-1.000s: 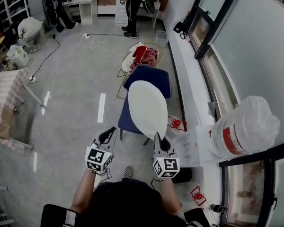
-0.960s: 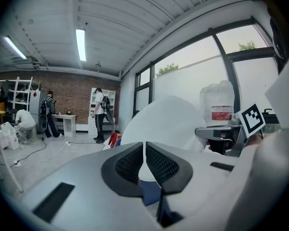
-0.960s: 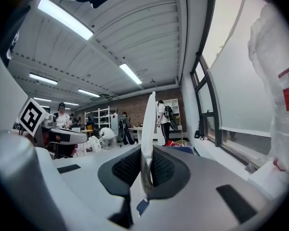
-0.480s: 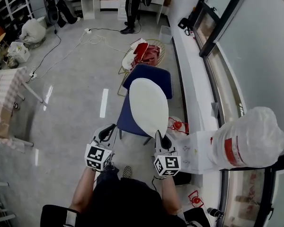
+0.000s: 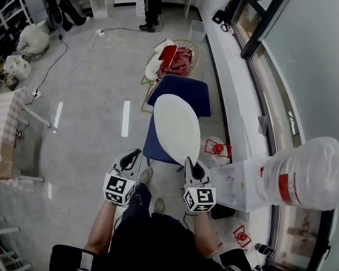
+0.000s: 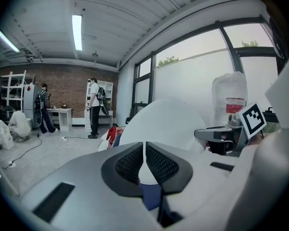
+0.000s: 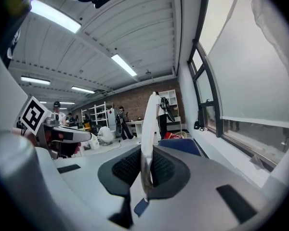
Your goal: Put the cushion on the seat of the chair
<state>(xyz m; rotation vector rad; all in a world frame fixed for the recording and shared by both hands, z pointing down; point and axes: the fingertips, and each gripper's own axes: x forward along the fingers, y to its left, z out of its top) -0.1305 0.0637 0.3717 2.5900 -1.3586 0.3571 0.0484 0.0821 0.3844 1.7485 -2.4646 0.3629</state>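
1. Cushion [image 5: 177, 127]: near edge clamped between the jaws of the right gripper [image 5: 189, 165]; held on edge at frame centre, above the blue chair [image 5: 186, 92].
2. Left gripper [image 5: 131, 158]: jaws together, nothing between them, lower left of the cushion.
3. Recommendation: bring the cushion over the seat, tip it flat and centred, and release only once it rests there.

The cushion [image 5: 177, 127] looks smooth and matt white; the chair [image 5: 183, 92] is matt navy cloth; the grey floor [image 5: 90, 89] shines glossy.
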